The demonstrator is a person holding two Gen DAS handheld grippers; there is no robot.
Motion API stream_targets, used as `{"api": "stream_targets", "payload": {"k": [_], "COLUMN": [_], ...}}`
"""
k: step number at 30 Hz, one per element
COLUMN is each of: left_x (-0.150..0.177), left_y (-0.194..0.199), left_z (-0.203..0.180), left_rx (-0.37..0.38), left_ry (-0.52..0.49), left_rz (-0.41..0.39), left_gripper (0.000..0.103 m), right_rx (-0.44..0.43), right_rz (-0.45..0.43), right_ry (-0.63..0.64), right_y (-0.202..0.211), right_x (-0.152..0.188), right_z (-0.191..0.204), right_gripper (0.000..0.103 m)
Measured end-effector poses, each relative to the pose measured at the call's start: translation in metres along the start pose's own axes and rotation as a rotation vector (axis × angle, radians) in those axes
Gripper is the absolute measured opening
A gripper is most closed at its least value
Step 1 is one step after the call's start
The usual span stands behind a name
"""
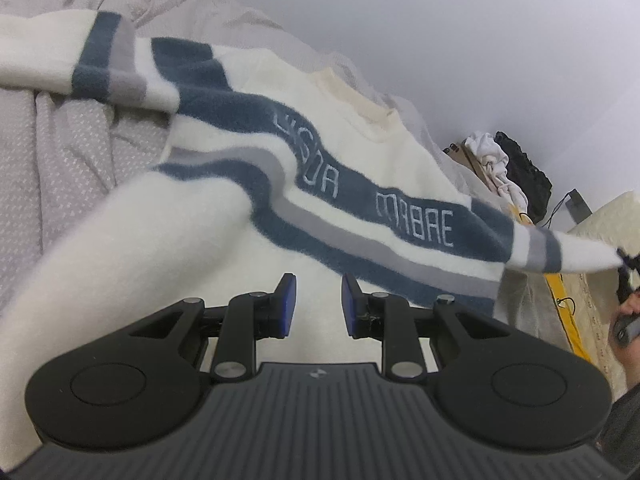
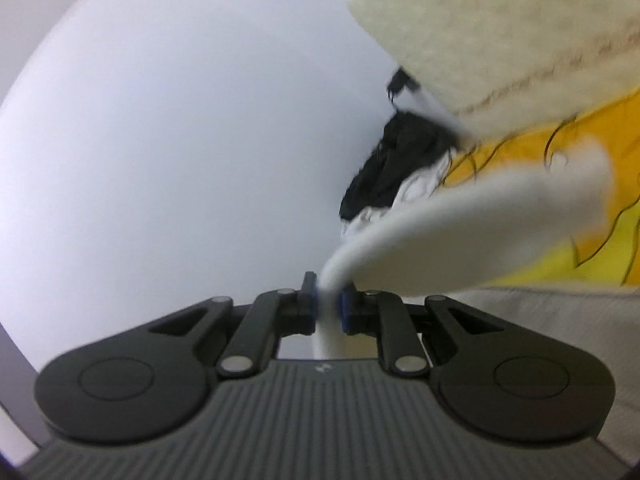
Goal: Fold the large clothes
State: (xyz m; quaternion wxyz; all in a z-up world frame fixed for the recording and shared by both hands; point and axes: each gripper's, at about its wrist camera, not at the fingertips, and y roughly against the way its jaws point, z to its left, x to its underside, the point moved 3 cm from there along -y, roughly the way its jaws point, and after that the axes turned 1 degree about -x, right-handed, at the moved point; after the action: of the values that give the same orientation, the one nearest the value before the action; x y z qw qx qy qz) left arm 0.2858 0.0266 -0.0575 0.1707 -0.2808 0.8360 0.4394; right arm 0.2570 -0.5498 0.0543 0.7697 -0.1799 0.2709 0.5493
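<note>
The sweater (image 1: 360, 168) was fluffy and white, with dark blue and grey stripes and pale letters across its chest. It lay spread out on a bed with a light grey dotted bedspread (image 1: 60, 152). Its collar pointed to the far edge of the bed, by the white wall (image 1: 440, 20).

I saw my left gripper (image 1: 319, 304) over the white lower part of the sweater. Its jaws were partly open, and nothing was between the blue pads (image 1: 289, 300).

My right gripper (image 2: 328, 306) had its jaws closed tight on the white end of one sleeve (image 2: 460, 232). That sleeve was pulled up and out past the side edge of the bed.

A pile of black and white clothes (image 1: 508, 172) sat past the far corner of the bed. Yellow cloth (image 2: 560, 200) showed there too.
</note>
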Motion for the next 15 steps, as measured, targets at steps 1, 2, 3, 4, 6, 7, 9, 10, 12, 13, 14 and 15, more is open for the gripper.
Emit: {"api": "stream_targets", "payload": {"k": [1,2,3,4,6,7,9,10,12,13,14,15], "left_x": [0.0,0.001,0.002,0.002,0.003,0.004,0.005,0.006,0.008,0.009,0.01,0.011], "left_y": [0.0,0.001,0.001,0.001,0.001,0.001,-0.001,-0.002,-0.007,-0.009,-0.013,-0.016], "left_z": [0.0,0.0,0.0,0.0,0.0,-0.001,-0.002,-0.002,-0.002,-0.002,-0.002,-0.003], "left_rx": [0.002,0.003,0.004,0.005,0.003,0.001,-0.012,-0.024,-0.046,-0.056,-0.069,-0.085], "left_ry": [0.0,-0.002,-0.004,-0.006,-0.013,-0.016,-0.027,-0.034,-0.046,-0.05,-0.057,-0.068], "left_rz": [0.001,0.003,0.004,0.006,0.01,0.013,0.019,0.024,0.034,0.04,0.047,0.054], "left_gripper": [0.028,0.028,0.028,0.028,0.028,0.028,0.028,0.028,0.028,0.028,0.028,0.028], "right_rx": [0.018,0.044,0.069,0.092,0.145,0.16,0.159,0.17,0.188,0.186,0.182,0.185], "right_rz": [-0.004,-0.003,0.009,0.025,0.065,0.077,0.087,0.091,0.093,0.093,0.096,0.099], "right_ry": [-0.016,-0.048,-0.082,-0.107,-0.162,-0.203,-0.278,-0.29,-0.303,-0.31,-0.316,-0.32], "right_y": [0.005,0.01,0.014,0.016,0.02,0.022,0.025,0.025,0.025,0.022,0.019,0.017], "right_x": [0.001,0.004,0.007,0.012,0.022,0.026,0.036,0.04,0.044,0.046,0.05,0.05], "right_z": [-0.009,-0.021,-0.035,-0.049,-0.079,-0.094,-0.12,-0.128,-0.14,-0.143,-0.147,-0.149], "right_gripper": [0.016,0.017,0.017,0.017,0.017,0.018,0.037,0.056,0.068,0.067,0.067,0.067]}}
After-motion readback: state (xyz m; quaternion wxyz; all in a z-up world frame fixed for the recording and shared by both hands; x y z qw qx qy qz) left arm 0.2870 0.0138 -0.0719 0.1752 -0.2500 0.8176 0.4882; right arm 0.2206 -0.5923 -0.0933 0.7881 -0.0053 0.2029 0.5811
